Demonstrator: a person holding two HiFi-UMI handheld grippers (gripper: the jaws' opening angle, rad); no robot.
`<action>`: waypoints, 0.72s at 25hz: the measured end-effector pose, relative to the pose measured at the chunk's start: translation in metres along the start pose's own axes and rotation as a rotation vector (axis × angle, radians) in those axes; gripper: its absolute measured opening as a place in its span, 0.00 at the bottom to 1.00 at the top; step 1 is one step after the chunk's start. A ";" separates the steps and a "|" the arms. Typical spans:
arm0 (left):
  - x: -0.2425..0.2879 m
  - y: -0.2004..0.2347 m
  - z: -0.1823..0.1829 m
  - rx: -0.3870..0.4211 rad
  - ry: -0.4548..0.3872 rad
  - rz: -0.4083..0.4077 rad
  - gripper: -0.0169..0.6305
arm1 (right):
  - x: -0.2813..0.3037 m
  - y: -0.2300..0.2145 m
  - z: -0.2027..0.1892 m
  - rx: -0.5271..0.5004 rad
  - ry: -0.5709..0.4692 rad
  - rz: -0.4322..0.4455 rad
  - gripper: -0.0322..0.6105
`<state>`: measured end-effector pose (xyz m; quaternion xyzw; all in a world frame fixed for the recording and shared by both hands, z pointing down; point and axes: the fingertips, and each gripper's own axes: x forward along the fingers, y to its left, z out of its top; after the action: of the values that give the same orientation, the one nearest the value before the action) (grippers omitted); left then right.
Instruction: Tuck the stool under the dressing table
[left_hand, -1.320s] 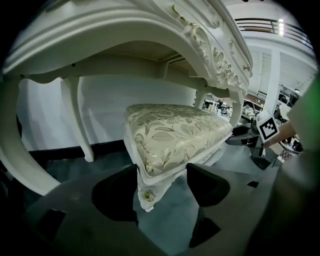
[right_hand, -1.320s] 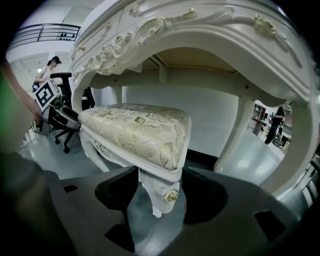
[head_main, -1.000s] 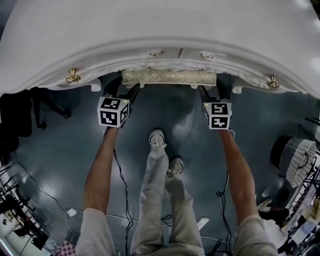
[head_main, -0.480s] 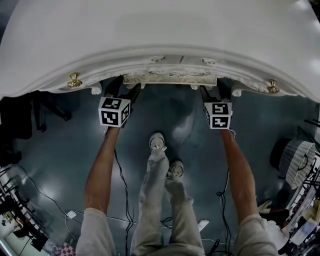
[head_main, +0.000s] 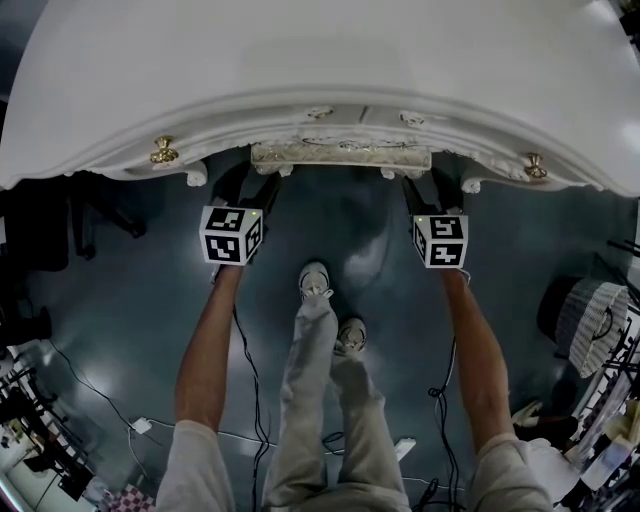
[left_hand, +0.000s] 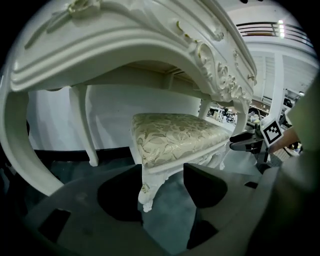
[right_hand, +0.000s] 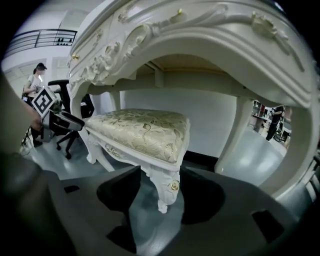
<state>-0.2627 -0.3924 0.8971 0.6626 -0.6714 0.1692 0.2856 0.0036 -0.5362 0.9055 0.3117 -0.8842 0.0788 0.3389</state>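
Two grippers stand at the stool's front corners. The stool (head_main: 340, 156) sits mostly under the table (head_main: 320, 60); in the head view only its front edge shows past the table's rim.

Left gripper (left_hand: 165, 182): jaws wide and just been closing. The left leg (left_hand: 148, 186) stands between them, close against one pad, with the other pad clear. No grip.

Right gripper (right_hand: 159, 192): jaws apart, with the right leg (right_hand: 168, 189) between them and a gap on each side. It holds nothing.

Judgement: the last push is in hand. Bear on both legs low and evenly. Advance the two sides together so the stool runs in straight, and keep the seat clear of the carved apron (left_hand: 220, 75). Stop once the front edge passes under the rim.
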 end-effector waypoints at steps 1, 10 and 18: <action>-0.006 -0.003 -0.001 -0.004 -0.004 0.000 0.42 | -0.007 0.002 0.000 0.010 -0.006 0.004 0.40; -0.076 -0.039 0.008 -0.097 -0.071 0.009 0.15 | -0.079 0.027 0.004 0.051 -0.023 0.027 0.17; -0.129 -0.071 0.022 -0.142 -0.081 0.004 0.07 | -0.140 0.042 0.032 0.111 -0.063 0.029 0.05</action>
<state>-0.2016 -0.3075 0.7907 0.6457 -0.6940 0.0947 0.3041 0.0407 -0.4445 0.7933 0.3194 -0.8931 0.1226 0.2922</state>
